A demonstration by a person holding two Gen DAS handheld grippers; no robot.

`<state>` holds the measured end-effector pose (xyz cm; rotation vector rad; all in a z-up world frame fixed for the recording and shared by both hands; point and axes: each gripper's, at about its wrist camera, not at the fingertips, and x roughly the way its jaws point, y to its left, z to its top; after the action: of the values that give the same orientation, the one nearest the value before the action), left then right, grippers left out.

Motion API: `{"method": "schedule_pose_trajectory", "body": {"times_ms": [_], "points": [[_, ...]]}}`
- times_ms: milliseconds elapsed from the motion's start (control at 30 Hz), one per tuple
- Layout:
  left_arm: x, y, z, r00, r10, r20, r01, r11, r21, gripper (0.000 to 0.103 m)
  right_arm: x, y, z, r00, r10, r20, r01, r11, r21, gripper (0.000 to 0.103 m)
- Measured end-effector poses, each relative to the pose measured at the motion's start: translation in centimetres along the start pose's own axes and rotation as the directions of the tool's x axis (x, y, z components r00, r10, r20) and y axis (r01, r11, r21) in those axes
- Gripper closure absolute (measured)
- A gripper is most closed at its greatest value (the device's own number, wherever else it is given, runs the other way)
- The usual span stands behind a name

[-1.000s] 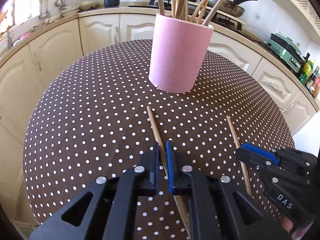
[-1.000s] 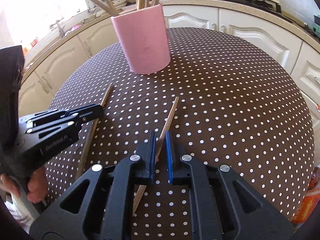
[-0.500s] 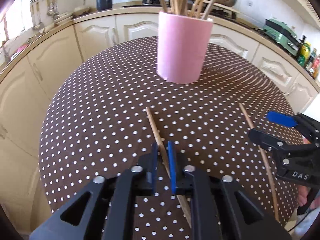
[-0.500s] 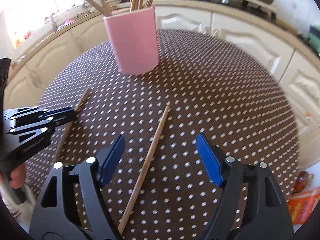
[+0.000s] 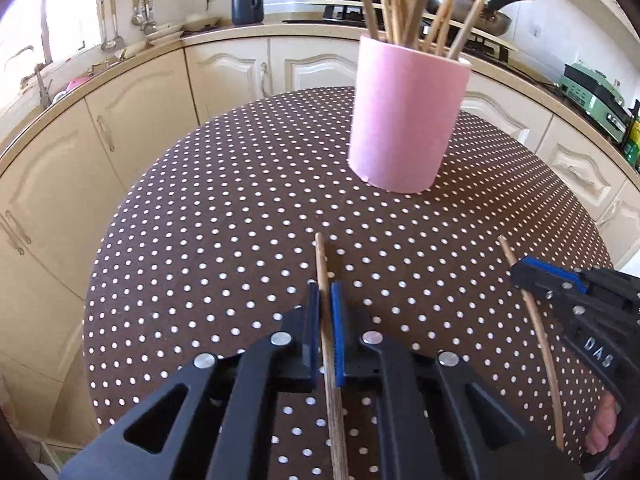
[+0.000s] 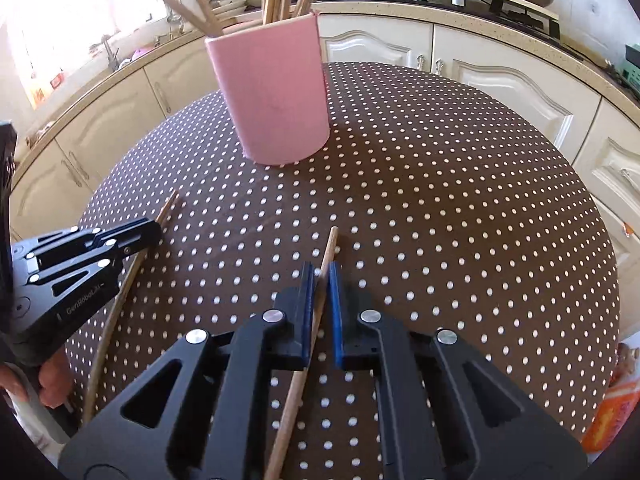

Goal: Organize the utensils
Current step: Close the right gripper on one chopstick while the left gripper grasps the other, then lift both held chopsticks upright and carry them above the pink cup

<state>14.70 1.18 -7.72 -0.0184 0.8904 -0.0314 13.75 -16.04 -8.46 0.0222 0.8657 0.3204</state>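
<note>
- Two loose chopsticks lay on the dotted tablecloth (image 5: 240,216), near the table's front edge, well apart from each other and short of the pink holder (image 5: 404,120)
- The left chopstick (image 5: 322,264) ran from 6 o'clock to 12 o'clock in the left wrist view, its tip pointing roughly at the holder, which stood at about 1 o'clock
- The left gripper (image 5: 325,300) was clamped on that stick; its jaws had just been closing, with the wood between the blue pads and almost no gap left
- The right chopstick (image 6: 330,248) leaned from 7 o'clock to 1 o'clock in the right wrist view, with the holder at about 11 o'clock beyond its tip
- The right gripper (image 6: 319,280) had also just been closing and was pinched on its stick, though only the left pad plainly touched the wood there
- Each gripper took its stick partway along the shaft, probably so the long end would stay balanced when lifted
- Both pointed steeply down at the table, which suited picking up thin things lying flat
- The holder stood upright and already held a bundle of chopsticks (image 5: 404,4) fanned out above its rim, so it was likely where these two were meant to go
- Neither stick looked clear of the cloth yet
- Behind the table ran cream cabinets (image 5: 236,76) and a worktop with a dark kettle (image 5: 247,2) at 11 o'clock
</note>
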Motion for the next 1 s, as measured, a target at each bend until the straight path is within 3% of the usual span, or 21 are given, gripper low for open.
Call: {"method": "schedule_pose_trajectory", "body": {"times_ms": [167,400,500,600,633,667,700,733,833,900,1000], "points": [[-0.9,0.7,1.0,0.999,-0.011,0.031,0.011,1.000,-0.020,0.097,-1.2,0.2,0.9,0.997,0.026,0.074,-0.028,0.999,0.026,0.095],[-4.5,0.8,2.5,0.984,-0.060,0.169,0.065,0.998,-0.024,0.097,-4.3,0.5,2.5,0.983,0.051,0.174,-0.053,0.999,0.006,0.097],[-5.9,0.5,3.1,0.975,-0.069,0.211,0.074,0.997,-0.014,0.097,-4.9,0.4,2.8,0.984,0.031,0.174,-0.031,1.000,-0.002,0.096],[-6.0,0.3,3.1,0.974,-0.102,0.203,0.106,0.994,-0.011,0.097,-4.0,0.3,2.5,0.994,0.008,0.106,-0.008,1.000,-0.007,0.093],[-5.8,0.2,3.0,0.975,-0.111,0.192,0.114,0.993,-0.009,0.097,-3.5,0.2,2.3,0.997,-0.001,0.081,0.001,1.000,-0.005,0.090],[-5.6,0.2,2.9,0.977,-0.111,0.180,0.114,0.993,-0.010,0.097,-2.9,0.0,2.1,0.998,-0.009,0.059,0.009,1.000,0.000,0.076],[-5.1,0.0,2.8,0.981,-0.105,0.166,0.108,0.994,-0.011,0.097,-2.6,-0.1,1.9,0.999,-0.017,0.047,0.016,1.000,0.005,0.048],[-4.8,0.1,2.7,0.983,-0.099,0.155,0.102,0.995,-0.015,0.097,-2.3,-0.2,1.7,0.998,-0.028,0.048,0.028,1.000,0.013,0.041],[-3.7,-0.1,2.1,0.989,-0.101,0.112,0.105,0.994,-0.027,0.097,-1.6,-0.1,1.2,0.999,-0.035,0.031,0.035,0.999,0.003,0.045],[-2.9,-0.1,1.9,0.991,-0.109,0.080,0.112,0.993,-0.033,0.097,-0.9,0.1,0.7,0.999,-0.049,0.001,0.049,0.999,-0.011,0.062],[-2.2,-0.2,1.3,0.992,-0.108,0.064,0.110,0.993,-0.030,0.097,0.3,0.1,0.2,0.997,-0.072,-0.040,0.071,0.997,-0.033,0.071]]}}
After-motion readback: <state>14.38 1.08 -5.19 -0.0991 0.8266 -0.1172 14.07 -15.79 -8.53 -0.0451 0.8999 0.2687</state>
